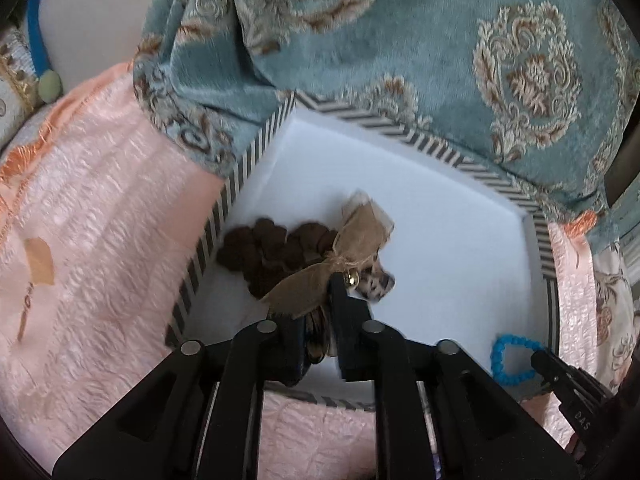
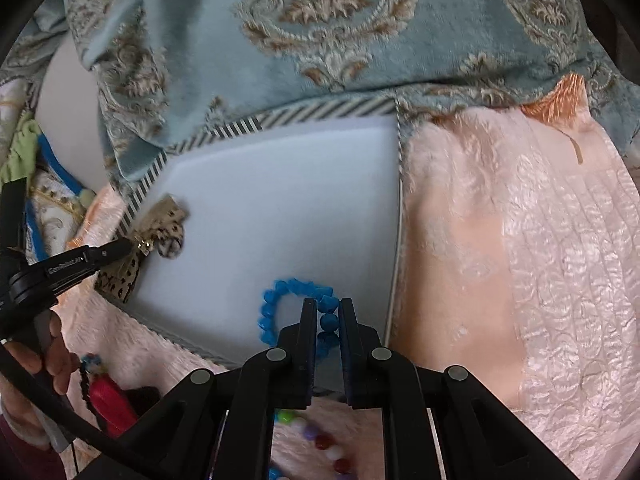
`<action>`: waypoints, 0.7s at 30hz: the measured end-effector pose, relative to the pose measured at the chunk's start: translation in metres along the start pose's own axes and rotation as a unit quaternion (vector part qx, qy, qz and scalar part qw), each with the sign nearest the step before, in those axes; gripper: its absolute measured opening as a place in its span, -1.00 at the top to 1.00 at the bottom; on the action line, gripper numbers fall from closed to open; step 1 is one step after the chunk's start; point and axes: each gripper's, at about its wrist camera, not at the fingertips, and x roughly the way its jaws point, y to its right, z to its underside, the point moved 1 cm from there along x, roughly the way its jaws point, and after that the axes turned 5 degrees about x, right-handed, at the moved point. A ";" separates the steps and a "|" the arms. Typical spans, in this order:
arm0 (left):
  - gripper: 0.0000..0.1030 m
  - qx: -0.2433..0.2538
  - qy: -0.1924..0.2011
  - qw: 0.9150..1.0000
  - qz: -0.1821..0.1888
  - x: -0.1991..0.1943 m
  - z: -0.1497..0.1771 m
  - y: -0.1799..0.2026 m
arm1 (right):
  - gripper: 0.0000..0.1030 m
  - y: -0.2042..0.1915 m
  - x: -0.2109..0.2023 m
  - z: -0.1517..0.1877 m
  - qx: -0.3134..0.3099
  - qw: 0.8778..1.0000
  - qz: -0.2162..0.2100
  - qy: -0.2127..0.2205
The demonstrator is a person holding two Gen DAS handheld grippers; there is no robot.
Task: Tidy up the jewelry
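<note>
Right now you are working the placing step with both hands at once, lowering two pieces into the striped-edged box (image 1: 244,168) that is sitting on the pink bedspread (image 1: 100,184), with the blue patterned blanket (image 1: 440,40) bunched against its far side. Your left claw (image 1: 316,320) is reaching down over the near left part of the white floor, and the brown scrunchie with the tan bow (image 1: 280,256) is lying there just ahead of it; part of it is still sitting between the jaws, which are standing slightly apart, so I am judging the grip to be loosened rather than pressing. Your right claw (image 2: 328,312) is pinching the blue bead bracelet (image 2: 280,300) tightly, its loop hanging over the near edge of the box floor, well apart from the scrunchie.

Next, you are probably needing to draw the left claw straight back and up, so the bow is not snagging on a finger and dragging the scrunchie out. Then you are wanting to spread the right jaws only once the bracelet is resting fully on the white floor. More pieces are waiting on the bedspread: a red tassel charm (image 2: 112,400) and a multicoloured bead string (image 2: 320,440) near your right claw
</note>
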 end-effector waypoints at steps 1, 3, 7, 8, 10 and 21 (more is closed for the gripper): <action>0.53 0.001 -0.006 1.000 0.001 0.000 0.004 0.001 | 0.79 0.000 0.000 0.001 -0.001 1.000 -0.003 -0.003; 0.27 0.003 -0.014 1.000 -0.005 -0.001 0.011 0.002 | 0.61 0.000 -0.001 0.003 -0.003 1.000 -0.010 -0.005; 0.26 -0.006 -0.033 0.999 -0.011 -0.007 0.029 -0.004 | 0.27 -0.003 -0.006 0.010 -0.019 1.000 0.004 -0.005; 0.26 -0.007 -0.033 0.999 -0.010 -0.010 0.033 -0.005 | 0.27 -0.003 -0.007 0.012 -0.022 1.000 0.008 -0.004; 0.26 0.000 -0.031 0.999 -0.016 -0.017 0.042 -0.005 | 0.27 -0.002 -0.010 0.012 -0.020 1.000 0.009 -0.005; -0.29 -0.010 0.034 0.999 -0.018 -0.089 0.064 0.000 | -0.28 -0.006 -0.087 0.030 0.001 0.998 -0.021 0.059</action>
